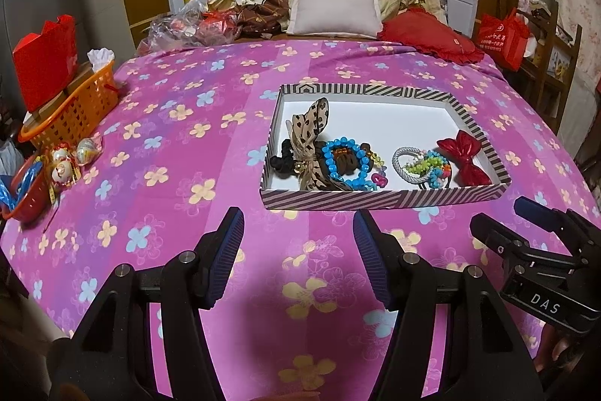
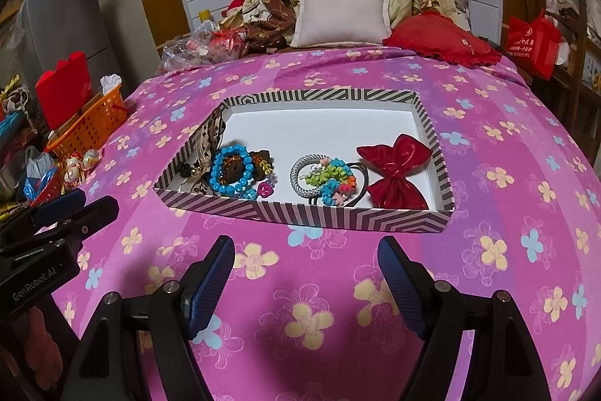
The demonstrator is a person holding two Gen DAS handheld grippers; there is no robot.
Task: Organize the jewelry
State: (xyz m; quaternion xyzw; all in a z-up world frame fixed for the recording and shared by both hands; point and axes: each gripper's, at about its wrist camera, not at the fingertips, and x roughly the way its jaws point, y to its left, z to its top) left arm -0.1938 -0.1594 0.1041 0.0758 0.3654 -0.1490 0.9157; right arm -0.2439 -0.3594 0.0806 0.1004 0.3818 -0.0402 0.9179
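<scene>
A striped box [image 1: 375, 200] [image 2: 300, 211] lies on the pink flowered bedspread. In it are a leopard-print bow [image 1: 311, 134], a blue bead bracelet [image 1: 343, 160] [image 2: 230, 175], a grey ring with colourful beads [image 1: 417, 166] [image 2: 319, 181] and a red bow [image 1: 465, 156] [image 2: 394, 171]. My left gripper [image 1: 298, 224] is open and empty, just short of the box's near wall. My right gripper [image 2: 306, 252] is open and empty, also just short of the box. The right gripper also shows at the right in the left wrist view [image 1: 526, 213].
An orange basket [image 1: 75, 108] with a red box stands at the bed's left edge, with small ornaments [image 1: 69, 160] beside it. A white pillow [image 1: 334, 6], a red cushion [image 1: 432, 36] and plastic bags [image 1: 180, 29] lie at the head of the bed.
</scene>
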